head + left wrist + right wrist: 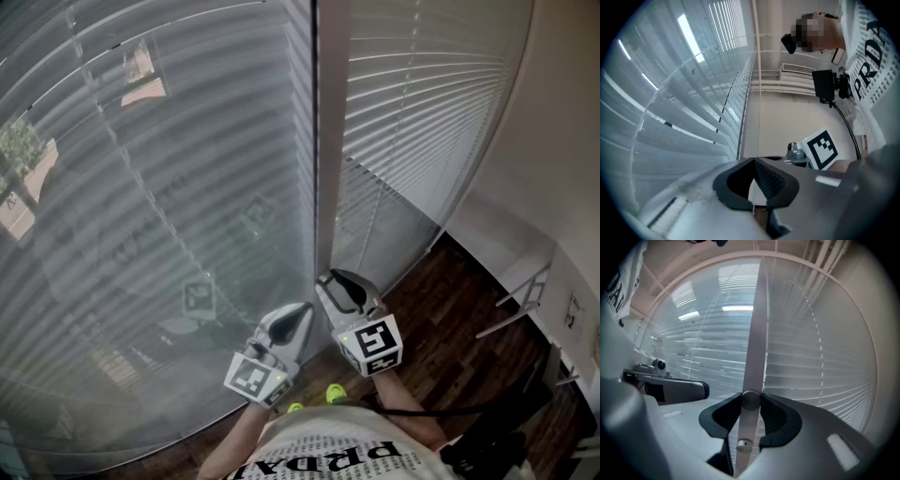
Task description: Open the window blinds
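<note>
At the post between the two blinds: a pale upright strip [757, 333] is seen dead ahead of the right tongs [342, 281], with a round knob [751, 400] on it lodged between the jaws.
Right tongs: set wide, with both pads laid against the flanks of the knob; a grip on the knob is judged.
Left tongs [302, 314]: tips are brought together and nothing is carried; they are held just beside the right tongs, on their left.
Blinds: the left blind [169, 187] and the right blind [422, 112] are hung either side of the strip, lowered, beyond both tongs; the slats are judged largely shut.
Governing relation: the strip's long axis is set vertical and the slats are run level across it. The knob is faced straight along the line of the right tongs, so a roll of that wrist is judged the working move.
Nearer hand: the right; the left is kept clear of the knob.
Risk: a slip of the pads on the smooth round knob is judged possible.
</note>
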Available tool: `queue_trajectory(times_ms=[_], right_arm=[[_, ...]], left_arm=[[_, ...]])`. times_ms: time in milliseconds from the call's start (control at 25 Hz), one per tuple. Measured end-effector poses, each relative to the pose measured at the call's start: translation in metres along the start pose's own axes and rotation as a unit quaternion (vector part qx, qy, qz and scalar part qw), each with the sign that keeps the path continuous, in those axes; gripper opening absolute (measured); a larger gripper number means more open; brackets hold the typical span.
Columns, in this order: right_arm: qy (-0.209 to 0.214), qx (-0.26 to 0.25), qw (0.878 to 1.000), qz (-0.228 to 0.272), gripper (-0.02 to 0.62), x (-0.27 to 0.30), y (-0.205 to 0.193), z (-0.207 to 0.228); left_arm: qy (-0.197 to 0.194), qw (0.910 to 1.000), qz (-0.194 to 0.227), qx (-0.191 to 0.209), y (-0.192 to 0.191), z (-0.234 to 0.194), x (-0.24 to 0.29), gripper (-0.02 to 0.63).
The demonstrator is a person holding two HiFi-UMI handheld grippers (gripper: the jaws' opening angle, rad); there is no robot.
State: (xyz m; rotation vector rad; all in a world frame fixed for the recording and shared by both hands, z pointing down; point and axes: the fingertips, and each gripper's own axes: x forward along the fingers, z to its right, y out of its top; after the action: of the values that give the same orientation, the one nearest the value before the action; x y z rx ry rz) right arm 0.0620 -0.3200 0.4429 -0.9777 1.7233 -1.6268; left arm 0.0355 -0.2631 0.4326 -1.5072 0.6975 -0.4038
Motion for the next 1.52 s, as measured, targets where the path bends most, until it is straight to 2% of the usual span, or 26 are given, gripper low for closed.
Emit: queue_trajectory(times_ms=[120, 240, 320, 440, 520, 600, 800, 920, 1280, 1520], right_arm=[[0.006, -0.063, 0.998, -0.015, 0.129, -0.001, 0.0, -0.002], [0.01, -0.158, 0.987, -0.035, 0.133, -0.003, -0.002, -0.005], [0.012, -0.216, 0.975, -0.048, 0.137, -0.003, -0.005, -0.006], [0.004, -0.302, 0.951, -0.063, 0.141, -0.002, -0.007, -0.007], [0.003, -0.341, 0.938, -0.062, 0.141, -0.002, -0.005, -0.01], [0.001, -0.362, 0.93, -0.058, 0.138, -0.001, -0.003, -0.013], [-0.006, -0.383, 0.922, -0.053, 0.127, -0.001, -0.003, -0.015], [-0.007, -0.385, 0.921, -0.05, 0.124, -0.001, -0.003, -0.016], [-0.005, -0.354, 0.934, -0.044, 0.13, -0.001, -0.001, -0.014], [-0.004, -0.326, 0.944, -0.043, 0.13, -0.001, -0.001, -0.013]], left_arm=[[-0.003, 1.0, -0.001, 0.004, -0.002, 0.0, 0.001, -0.006], [0.001, 1.0, 0.005, -0.006, 0.002, 0.0, 0.003, -0.006], [0.0, 1.0, 0.005, -0.006, 0.001, 0.0, 0.003, -0.006], [-0.002, 0.9999, 0.008, -0.008, 0.002, 0.002, 0.005, -0.006], [-0.002, 0.9999, 0.007, -0.01, 0.001, 0.002, 0.005, -0.006], [-0.003, 1.0, -0.003, -0.001, -0.003, 0.002, 0.004, -0.006], [-0.002, 1.0, -0.006, -0.001, -0.004, 0.002, 0.003, -0.006], [-0.002, 1.0, -0.004, 0.002, -0.005, 0.002, 0.002, -0.006], [0.002, 1.0, 0.0, -0.006, -0.001, 0.002, 0.004, -0.006], [0.003, 1.0, -0.005, 0.003, -0.004, 0.001, 0.001, -0.006]])
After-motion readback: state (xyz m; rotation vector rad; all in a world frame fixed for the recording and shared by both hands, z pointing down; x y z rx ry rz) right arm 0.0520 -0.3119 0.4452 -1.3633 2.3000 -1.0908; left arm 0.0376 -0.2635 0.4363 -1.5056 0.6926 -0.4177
